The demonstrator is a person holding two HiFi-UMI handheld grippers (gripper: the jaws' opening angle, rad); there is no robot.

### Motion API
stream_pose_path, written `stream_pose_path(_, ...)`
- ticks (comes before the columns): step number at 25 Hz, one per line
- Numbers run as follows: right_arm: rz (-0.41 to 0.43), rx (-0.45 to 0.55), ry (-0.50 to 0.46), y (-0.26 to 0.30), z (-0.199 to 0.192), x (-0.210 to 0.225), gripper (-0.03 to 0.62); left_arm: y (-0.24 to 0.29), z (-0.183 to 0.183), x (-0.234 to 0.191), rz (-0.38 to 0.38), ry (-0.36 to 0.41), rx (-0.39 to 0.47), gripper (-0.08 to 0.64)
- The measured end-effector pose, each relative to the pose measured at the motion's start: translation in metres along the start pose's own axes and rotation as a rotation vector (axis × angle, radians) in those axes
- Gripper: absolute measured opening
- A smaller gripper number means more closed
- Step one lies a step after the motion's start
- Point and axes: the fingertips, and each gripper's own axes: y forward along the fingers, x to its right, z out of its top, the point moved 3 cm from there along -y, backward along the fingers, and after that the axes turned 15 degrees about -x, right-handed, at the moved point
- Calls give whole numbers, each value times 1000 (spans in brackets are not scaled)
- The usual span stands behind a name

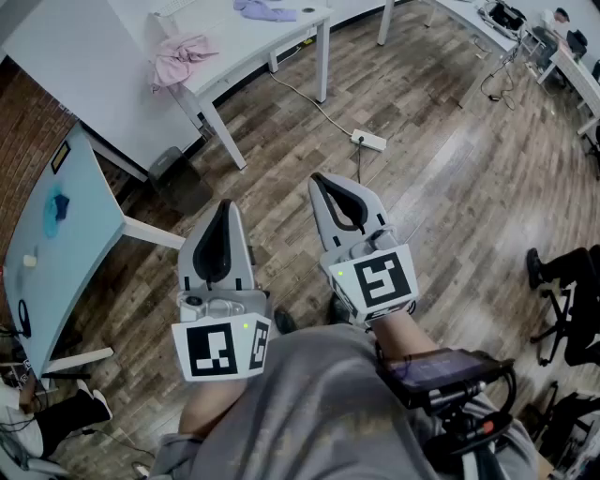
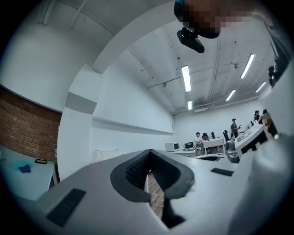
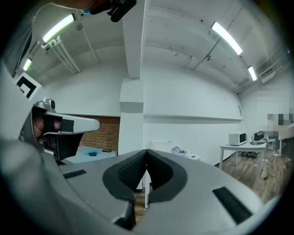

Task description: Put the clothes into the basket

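In the head view a pink garment [image 1: 181,56] lies crumpled on the white table [image 1: 112,66] at the far left. A lilac garment [image 1: 265,11] lies at the same table's far edge. My left gripper [image 1: 223,206] is held level over the wooden floor, its jaws closed tip to tip with nothing between them. Beside it, my right gripper [image 1: 322,181] is likewise shut and empty. Both hang well short of the table. In the right gripper view the pale garment [image 3: 180,150] shows small on the distant table beyond the gripper [image 3: 146,152]. The left gripper [image 2: 150,153] view shows only the room. No basket is in view.
A light blue table [image 1: 56,234] stands at the left with a blue object [image 1: 54,210] on it. A dark bin [image 1: 169,169] sits under the white table. A power strip [image 1: 368,141] and its cable lie on the floor ahead. More desks [image 1: 487,23] stand at the right.
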Motion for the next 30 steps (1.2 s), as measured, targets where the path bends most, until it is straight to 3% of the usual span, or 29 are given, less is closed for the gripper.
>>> stream_pose_path(7,23,26,-3,-10,-7,33,6,19,-1,34,-3,-5,-13,8)
stream_pose_path(17,78,16,80,-17,-29,81,9,49,1,83,-32,31,-34,8)
stream_pose_path(23,89,-19,123,6,-36,86,9,68,-4,70,-40,22,-69,8)
stream_pose_path(30,56,-77,139,71,-31,103,8,133,-6,31,-102,-18,-81,8)
